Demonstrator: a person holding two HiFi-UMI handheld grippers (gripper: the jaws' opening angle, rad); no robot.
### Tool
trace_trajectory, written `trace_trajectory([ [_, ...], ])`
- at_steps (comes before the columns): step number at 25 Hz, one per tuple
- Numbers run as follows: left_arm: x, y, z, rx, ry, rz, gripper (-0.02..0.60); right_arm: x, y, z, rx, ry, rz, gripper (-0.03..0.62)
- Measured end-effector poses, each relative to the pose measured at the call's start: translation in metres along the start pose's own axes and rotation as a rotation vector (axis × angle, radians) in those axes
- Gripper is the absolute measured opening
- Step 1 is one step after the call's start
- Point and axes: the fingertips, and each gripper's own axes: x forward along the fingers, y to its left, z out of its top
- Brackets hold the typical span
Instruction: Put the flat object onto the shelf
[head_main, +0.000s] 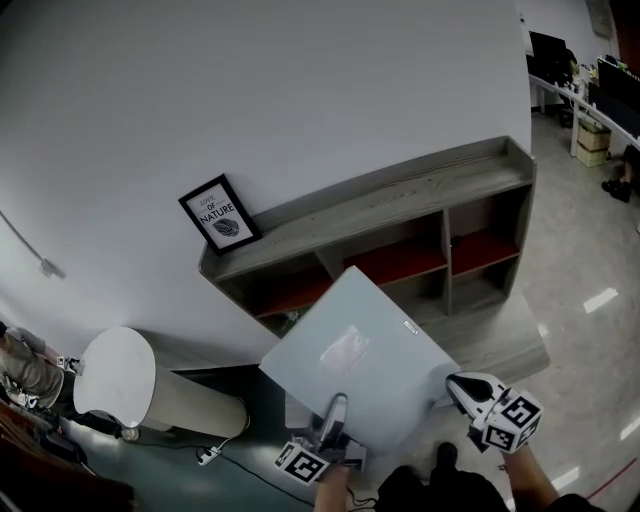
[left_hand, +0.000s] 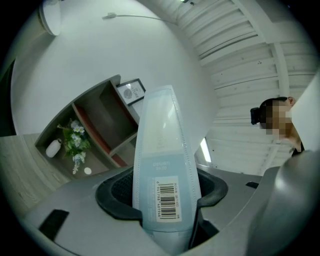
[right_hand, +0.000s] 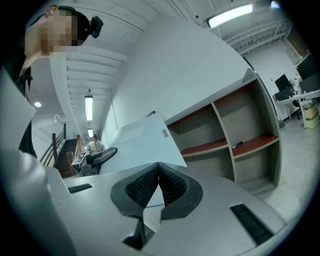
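Folder (head_main: 350, 355), pale blue & flat, is up in the air, carried btwn both tools, not yet on the shelf (head_main: 400, 210). Left tool (head_main: 335, 408) clamps its near edge at the barcode end. Right tool (head_main: 457, 385) has its pads pressed together on the thin side corner. Two grips prob. because a single pinch would let a wide, floppy sheet sag or swing. It's held roughly flat w/ far edge leading, likely so it can slide onto a board. Shelf stands ahead of both tool tips, apart from folder.

Left gripper view shows what head view can't: barcode label, folder edge-on and bowed btwn the jaws, plus flowers (left_hand: 75, 142) in a compartment. Right gripper view adds a small dark item (right_hand: 237, 145) on a red board, right of that tool's line. Head view gives the layout: folder's full outline, both grips, frame (head_main: 220, 213) on shelf top.
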Motion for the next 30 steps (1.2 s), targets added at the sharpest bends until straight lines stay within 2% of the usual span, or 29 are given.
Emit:
trace_trajectory([
  [8, 0.024, -0.009, 0.053, 0.123, -0.047, -0.047, 0.281, 0.026, -0.001, 0.013, -0.013, 0.001, 0.039, 0.012],
  [13, 0.043, -0.013, 0.101, 0.162, -0.071, -0.112, 0.279, 0.045, 0.0, 0.019, -0.027, -0.002, 0.03, 0.012],
  [20, 0.086, -0.023, 0.162, 0.229, -0.064, -0.245, 0.279, 0.08, 0.008, 0.051, -0.079, -0.059, 0.007, 0.012],
  [26, 0.132, -0.033, 0.209, 0.245, -0.041, -0.384, 0.279, 0.11, 0.01, 0.079, -0.117, -0.117, -0.043, 0.012],
  [30, 0.158, -0.045, 0.248, 0.303, -0.031, -0.471, 0.279, 0.127, 0.011, 0.086, -0.13, -0.13, -0.075, 0.012],
])
